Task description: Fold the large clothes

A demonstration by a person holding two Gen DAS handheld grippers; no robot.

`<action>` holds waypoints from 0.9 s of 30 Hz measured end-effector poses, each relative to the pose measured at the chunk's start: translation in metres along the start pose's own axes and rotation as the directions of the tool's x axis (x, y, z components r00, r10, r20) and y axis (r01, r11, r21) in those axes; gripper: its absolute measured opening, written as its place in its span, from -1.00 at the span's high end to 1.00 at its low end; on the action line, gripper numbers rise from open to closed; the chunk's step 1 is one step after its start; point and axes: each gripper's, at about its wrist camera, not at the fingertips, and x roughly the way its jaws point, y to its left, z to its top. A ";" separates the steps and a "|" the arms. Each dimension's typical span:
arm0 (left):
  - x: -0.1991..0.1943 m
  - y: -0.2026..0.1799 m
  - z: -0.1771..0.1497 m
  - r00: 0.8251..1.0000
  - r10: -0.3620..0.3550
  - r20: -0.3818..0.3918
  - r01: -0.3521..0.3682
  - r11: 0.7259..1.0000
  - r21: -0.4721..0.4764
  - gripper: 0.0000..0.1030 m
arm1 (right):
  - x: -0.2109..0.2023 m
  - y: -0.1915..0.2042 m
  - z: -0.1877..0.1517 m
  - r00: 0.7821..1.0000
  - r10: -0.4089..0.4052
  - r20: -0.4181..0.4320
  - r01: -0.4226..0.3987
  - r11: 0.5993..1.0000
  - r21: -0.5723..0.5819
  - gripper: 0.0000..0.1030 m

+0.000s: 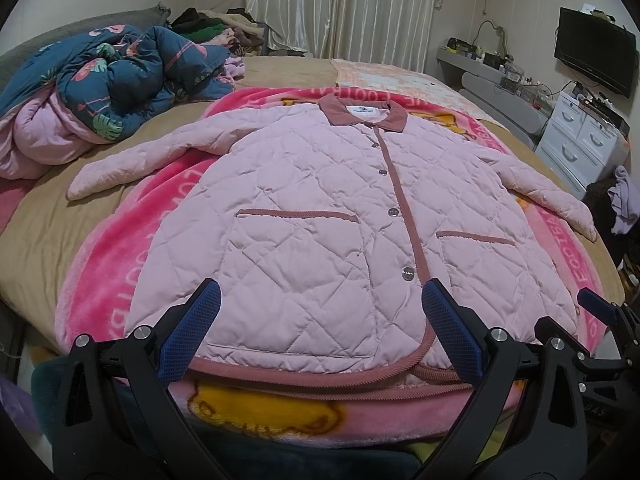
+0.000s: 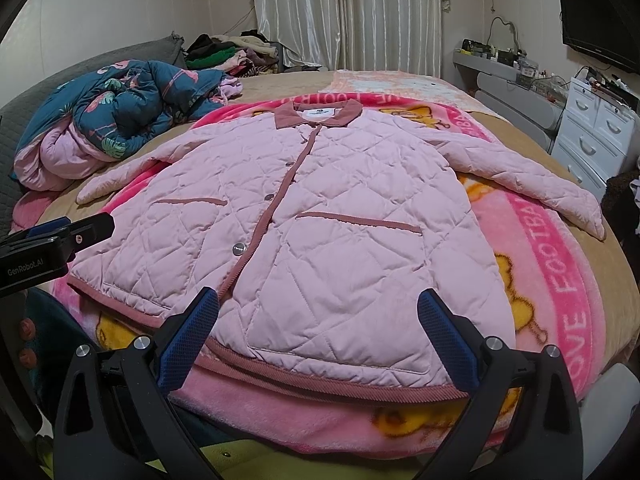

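The wide bed with its tan cover (image 1: 280, 72) carries a bright pink plush blanket (image 1: 132, 216), and on that my pale pink quilted jacket with dusty-rose trim (image 1: 320, 208) lies flat, front up and buttoned, collar at the far end and hem at the near edge. Both sleeves stretch out left and right, so I judge that no fold is made and the whole job is ahead. A crumpled blue flamingo-print duvet (image 1: 132, 76) sits far left. My left gripper (image 1: 320, 340) and right gripper (image 2: 318, 338) hover at the hem, fingers spread wide, holding nothing.
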 end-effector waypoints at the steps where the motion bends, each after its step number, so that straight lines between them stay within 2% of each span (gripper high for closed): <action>1: 0.000 0.000 0.000 1.000 0.002 0.000 -0.002 1.000 0.000 -0.83 | 0.000 0.000 0.000 1.000 0.000 0.001 0.000 1.000 -0.001 -0.92; 27: 0.000 0.000 -0.001 1.000 0.003 0.004 -0.003 1.000 0.001 -0.83 | 0.002 0.002 -0.001 1.000 0.003 0.000 -0.003 1.000 0.001 -0.92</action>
